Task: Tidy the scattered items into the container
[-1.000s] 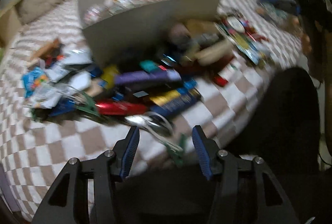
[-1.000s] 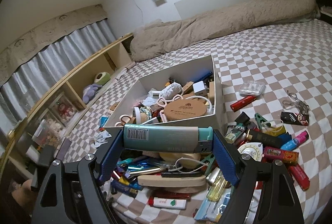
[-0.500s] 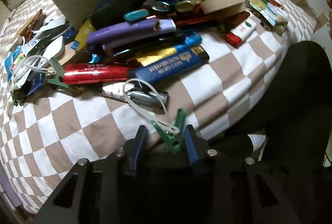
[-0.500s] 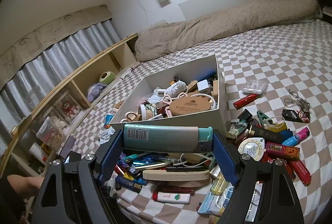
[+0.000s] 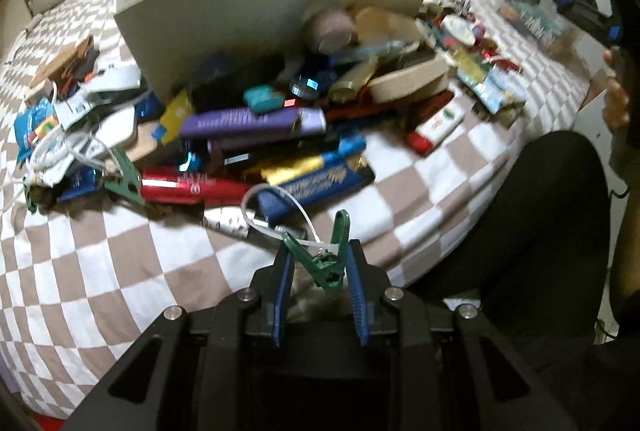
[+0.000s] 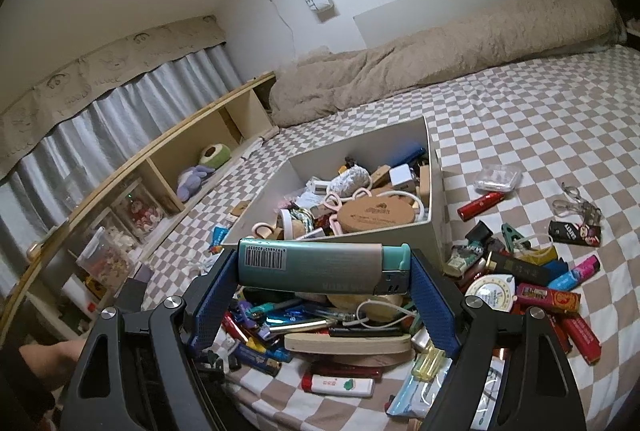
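Green plastic clip [image 5: 326, 263] with a white cord loop sits pinched between your left gripper [image 5: 319, 251]'s nearly closed blue pads, just above the checkered bedspread [image 5: 120, 271]. Your right gripper [image 6: 324, 267], spread wide, clamps a long teal lighter [image 6: 320, 265] end to end, held before the open white cardboard box [image 6: 434, 199] heaped with small items.

Both clamped — left hand-held gripper [image 5: 319, 267] narrowly, right hand-held gripper [image 6: 322, 273] wide.
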`<state>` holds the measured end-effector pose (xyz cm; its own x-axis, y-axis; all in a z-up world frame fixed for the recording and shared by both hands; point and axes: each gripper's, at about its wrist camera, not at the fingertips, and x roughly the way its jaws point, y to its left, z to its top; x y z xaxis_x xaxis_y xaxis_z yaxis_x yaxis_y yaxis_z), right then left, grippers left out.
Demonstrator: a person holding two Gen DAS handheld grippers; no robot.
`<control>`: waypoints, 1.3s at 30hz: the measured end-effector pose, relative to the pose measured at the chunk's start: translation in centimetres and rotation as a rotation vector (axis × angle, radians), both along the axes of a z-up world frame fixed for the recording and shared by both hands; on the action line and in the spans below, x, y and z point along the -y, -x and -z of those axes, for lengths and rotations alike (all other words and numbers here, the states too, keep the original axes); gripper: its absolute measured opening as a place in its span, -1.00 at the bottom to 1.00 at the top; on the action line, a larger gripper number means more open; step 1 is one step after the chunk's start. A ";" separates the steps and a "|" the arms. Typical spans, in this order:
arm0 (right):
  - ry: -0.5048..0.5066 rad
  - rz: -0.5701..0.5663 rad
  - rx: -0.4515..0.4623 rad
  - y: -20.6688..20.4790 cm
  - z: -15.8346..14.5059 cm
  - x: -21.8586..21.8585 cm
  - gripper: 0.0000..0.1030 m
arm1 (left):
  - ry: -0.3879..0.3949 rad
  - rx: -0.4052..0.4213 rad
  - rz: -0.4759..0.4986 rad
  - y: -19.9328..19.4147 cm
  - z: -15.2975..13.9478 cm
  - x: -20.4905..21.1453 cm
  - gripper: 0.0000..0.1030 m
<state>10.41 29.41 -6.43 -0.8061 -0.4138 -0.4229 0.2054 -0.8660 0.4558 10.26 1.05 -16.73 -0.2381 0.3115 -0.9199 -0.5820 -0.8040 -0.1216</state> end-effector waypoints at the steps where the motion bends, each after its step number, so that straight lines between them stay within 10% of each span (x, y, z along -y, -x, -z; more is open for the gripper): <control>1: 0.002 -0.003 -0.005 0.0 -0.1 0.0 0.62 | -0.023 -0.007 -0.005 0.6 -0.3 0.2 -0.49; 18: 0.036 -0.060 -0.075 2.6 -3.3 1.7 0.62 | -0.359 -0.271 -0.165 6.2 -10.0 2.3 -0.49; 28: 0.066 -0.075 -0.066 3.4 -3.4 2.0 0.62 | -0.289 -0.408 -0.206 14.3 -14.2 1.2 -0.49; 39: 0.088 -0.106 -0.017 5.9 -2.9 2.0 0.62 | -0.062 -0.417 -0.246 23.5 -10.8 -1.5 -0.49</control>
<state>4.54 27.38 -3.57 -0.7627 -0.5318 -0.3681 0.3018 -0.7960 0.5247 -13.19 2.51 -5.91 -0.6561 0.2503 -0.7120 -0.3845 -0.9227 0.0298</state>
